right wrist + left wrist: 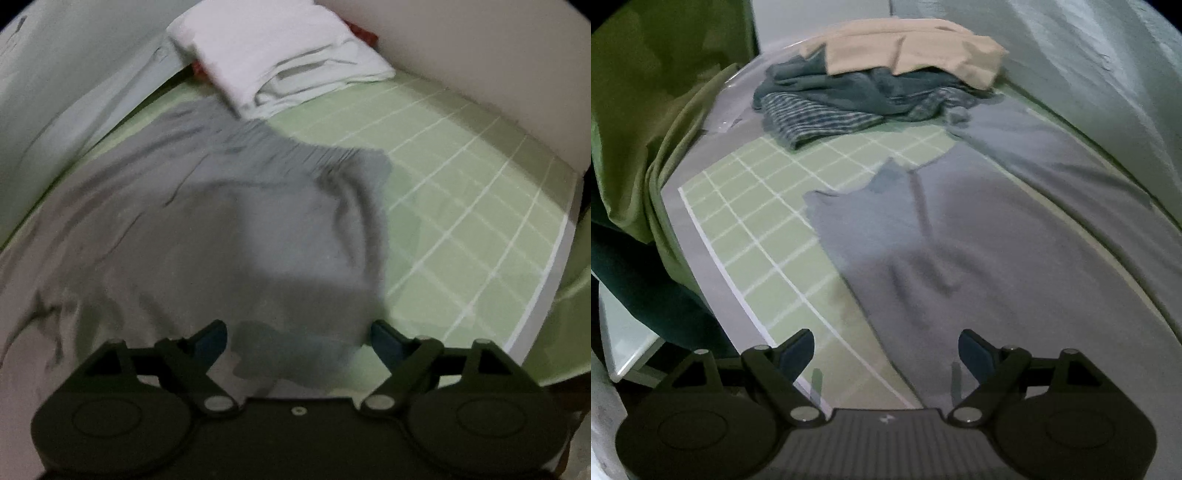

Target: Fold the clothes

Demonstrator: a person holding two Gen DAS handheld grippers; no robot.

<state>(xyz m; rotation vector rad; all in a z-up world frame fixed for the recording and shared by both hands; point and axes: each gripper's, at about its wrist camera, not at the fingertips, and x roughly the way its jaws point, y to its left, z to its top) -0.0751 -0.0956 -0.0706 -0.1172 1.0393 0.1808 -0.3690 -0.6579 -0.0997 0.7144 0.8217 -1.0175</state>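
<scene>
A grey garment (979,251) lies spread on the green grid mat (757,221). In the right wrist view the same grey garment (221,229) shows a gathered waistband toward the far side. My left gripper (886,350) is open and empty, just above the garment's near edge. My right gripper (299,339) is open and empty, over the garment's near right part. Nothing is between the fingers of either gripper.
A pile of unfolded clothes (879,81), beige on top of dark blue and striped pieces, sits at the far end of the mat. A folded white stack (273,55) lies at the far side in the right wrist view. Green fabric (646,110) hangs at left.
</scene>
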